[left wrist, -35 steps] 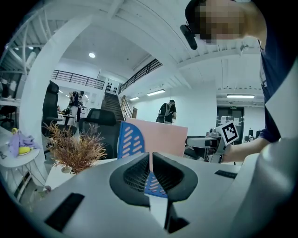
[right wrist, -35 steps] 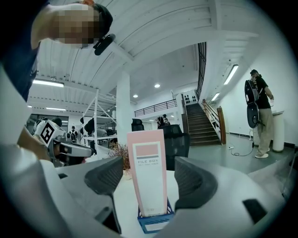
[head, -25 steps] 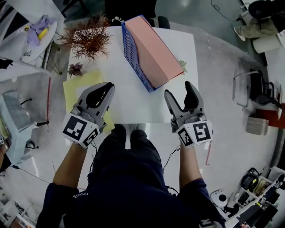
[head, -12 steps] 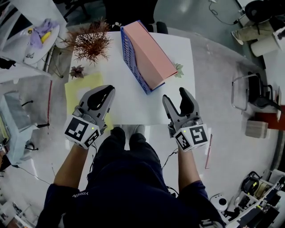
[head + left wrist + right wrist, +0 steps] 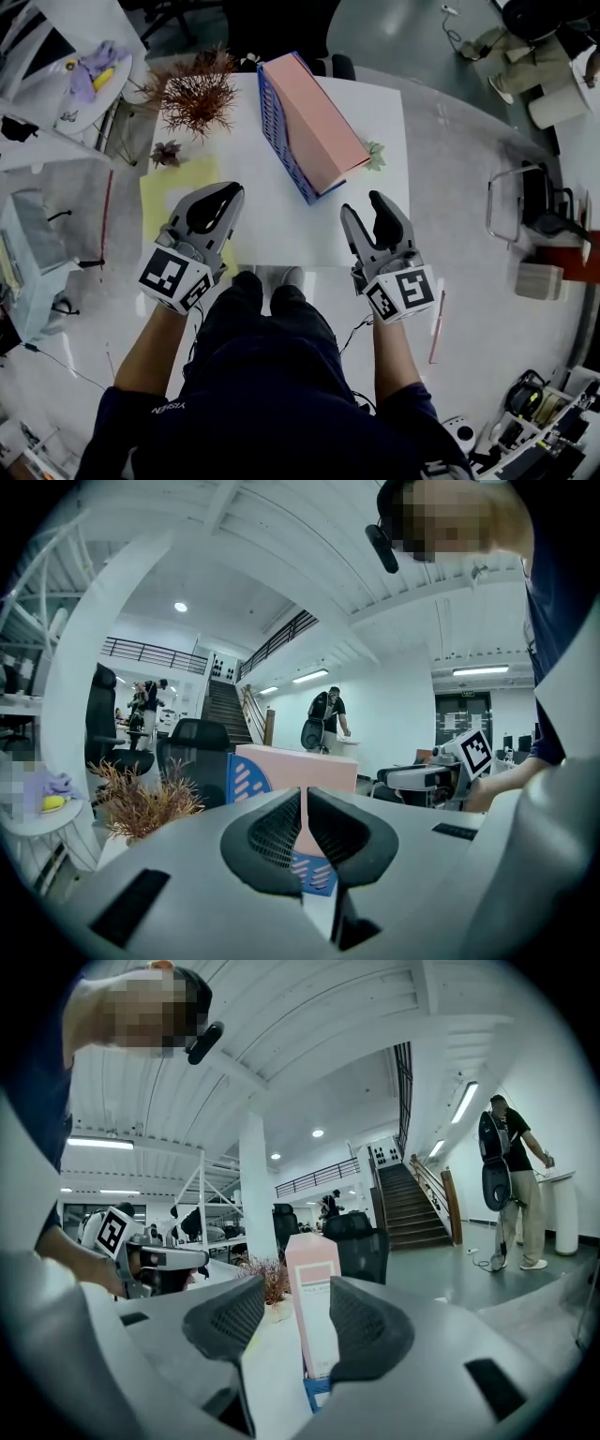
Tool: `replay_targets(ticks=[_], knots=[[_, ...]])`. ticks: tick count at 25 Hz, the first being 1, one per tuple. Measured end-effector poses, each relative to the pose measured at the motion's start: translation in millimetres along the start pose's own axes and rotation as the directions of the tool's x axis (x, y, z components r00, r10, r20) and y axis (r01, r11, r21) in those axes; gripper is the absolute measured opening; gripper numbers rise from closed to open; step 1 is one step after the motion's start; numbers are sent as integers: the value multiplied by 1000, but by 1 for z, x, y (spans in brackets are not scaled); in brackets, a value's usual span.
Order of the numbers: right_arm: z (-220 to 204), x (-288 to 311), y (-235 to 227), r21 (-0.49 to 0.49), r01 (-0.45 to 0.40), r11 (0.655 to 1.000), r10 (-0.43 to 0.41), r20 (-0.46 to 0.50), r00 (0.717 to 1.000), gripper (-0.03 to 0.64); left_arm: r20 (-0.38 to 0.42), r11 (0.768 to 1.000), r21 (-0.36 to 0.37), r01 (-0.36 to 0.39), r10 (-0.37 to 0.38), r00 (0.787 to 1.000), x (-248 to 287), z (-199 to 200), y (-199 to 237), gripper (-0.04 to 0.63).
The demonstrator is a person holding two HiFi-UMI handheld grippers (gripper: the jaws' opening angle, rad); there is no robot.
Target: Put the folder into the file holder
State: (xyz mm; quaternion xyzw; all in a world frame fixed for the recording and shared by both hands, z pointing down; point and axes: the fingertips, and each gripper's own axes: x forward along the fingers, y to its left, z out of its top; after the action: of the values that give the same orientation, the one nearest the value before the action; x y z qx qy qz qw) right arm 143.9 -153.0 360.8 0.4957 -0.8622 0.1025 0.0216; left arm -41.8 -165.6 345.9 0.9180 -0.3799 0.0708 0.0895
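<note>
A pink folder (image 5: pixel 314 117) stands inside the blue file holder (image 5: pixel 278 131) at the back middle of the white table (image 5: pixel 272 225). It also shows ahead in the left gripper view as the pink folder (image 5: pixel 295 761) in the blue holder (image 5: pixel 246 778), and in the right gripper view as a pink folder (image 5: pixel 312 1288). My left gripper (image 5: pixel 217 199) hovers over the table's front left, shut and empty. My right gripper (image 5: pixel 375 217) hangs at the front right, open; its jaws have just been closing with nothing between them. Both are apart from the holder.
A yellow sheet (image 5: pixel 169 192) lies on the table's left under my left gripper. A dried reddish plant (image 5: pixel 197 94) and a small plant (image 5: pixel 166 152) stand at the back left. A green leaf (image 5: pixel 375 155) lies right of the holder. Chairs and desks ring the table.
The right gripper's jaws have narrowed from wide open. Both grippers stay near the table's front edge; the left one stays shut.
</note>
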Motion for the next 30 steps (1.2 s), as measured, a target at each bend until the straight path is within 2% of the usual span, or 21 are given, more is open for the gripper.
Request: replay_targets(ticks=[11, 30], knots=[[1, -1, 8, 19, -38, 999, 38, -4, 999, 152, 4, 1000, 7, -8, 8, 1000, 1, 5, -5, 43], [-3, 1, 20, 12, -75, 997, 75, -31, 997, 63, 18, 1000, 10, -11, 11, 1000, 3, 11, -10, 43]])
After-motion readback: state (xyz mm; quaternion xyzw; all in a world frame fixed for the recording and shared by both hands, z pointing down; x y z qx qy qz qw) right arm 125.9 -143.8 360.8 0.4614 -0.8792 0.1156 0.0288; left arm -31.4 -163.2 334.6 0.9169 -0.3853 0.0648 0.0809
